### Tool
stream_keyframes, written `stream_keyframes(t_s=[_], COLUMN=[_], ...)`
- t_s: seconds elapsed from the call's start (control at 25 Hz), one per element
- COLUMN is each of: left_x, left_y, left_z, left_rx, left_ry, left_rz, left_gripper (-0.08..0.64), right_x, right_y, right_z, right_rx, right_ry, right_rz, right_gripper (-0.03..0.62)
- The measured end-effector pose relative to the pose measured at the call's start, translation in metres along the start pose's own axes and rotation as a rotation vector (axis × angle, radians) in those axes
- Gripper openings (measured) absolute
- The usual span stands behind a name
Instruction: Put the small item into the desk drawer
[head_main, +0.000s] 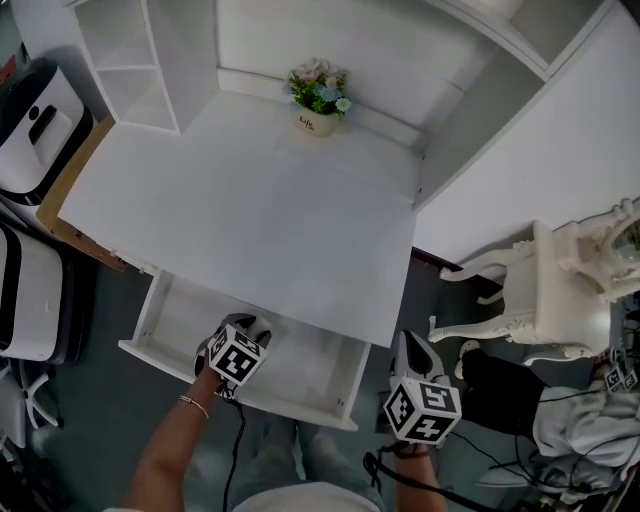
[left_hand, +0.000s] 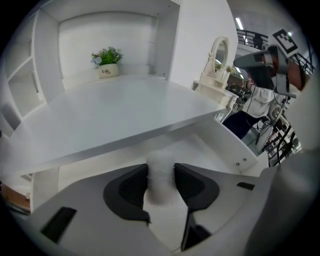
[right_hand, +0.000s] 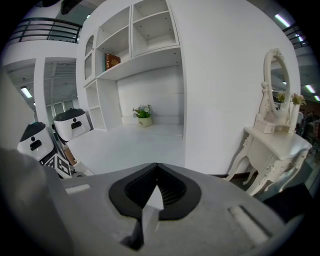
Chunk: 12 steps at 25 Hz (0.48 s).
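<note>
Left gripper view: the left gripper (left_hand: 161, 175) presses its two dark jaws on the small item (left_hand: 161, 161), a white, roundish piece that stands upright between them; its outline is blurred.
Left jaws: held rather wide, because the item fills the whole gap.
Small item, place: in the left gripper, over the inside of the open drawer (left_hand: 222, 145); I cannot tell whether it touches the drawer bottom.
Left gripper, place: in the head view the left gripper (head_main: 250, 328) is over the drawer (head_main: 310, 368), near its front edge and about midway along it.
Right gripper: in the right gripper view the right gripper (right_hand: 156, 173) has its jaws closed together with nothing between them.
Right gripper, place: the right gripper (head_main: 412, 350) is just outside the right front corner of the drawer, over the dark floor.
Drawer: pulled out from under the front edge of the desk top (head_main: 250, 210).
Desk top: bare and white, with a flower pot (head_main: 318, 96) at its back edge.
Beside the desk: a white dressing table (head_main: 560, 290) stands off the right edge.
</note>
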<state>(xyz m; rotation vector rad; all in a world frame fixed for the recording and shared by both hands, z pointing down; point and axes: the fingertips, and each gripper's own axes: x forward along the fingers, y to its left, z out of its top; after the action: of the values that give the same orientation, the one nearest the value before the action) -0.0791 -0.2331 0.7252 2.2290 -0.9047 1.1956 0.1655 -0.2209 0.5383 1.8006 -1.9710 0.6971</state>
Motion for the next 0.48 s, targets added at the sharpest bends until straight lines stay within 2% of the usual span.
stream_keyframes(t_s=[0.16, 0.48], left_x=[0.019, 0.046], left_y=[0.000, 0.001], left_z=[-0.007, -0.020], left_rx=[0.072, 0.075], left_ry=[0.046, 0.095], left_rz=[-0.012, -0.011], left_gripper=[0.163, 0.163], right_x=[-0.006, -0.018], right_y=[-0.014, -0.036], right_z=[-0.009, -0.024], right_rx=[0.022, 0.052], right_ry=[0.010, 0.035], right_rz=[-0.034, -0.087], right_gripper=[0.005, 0.005])
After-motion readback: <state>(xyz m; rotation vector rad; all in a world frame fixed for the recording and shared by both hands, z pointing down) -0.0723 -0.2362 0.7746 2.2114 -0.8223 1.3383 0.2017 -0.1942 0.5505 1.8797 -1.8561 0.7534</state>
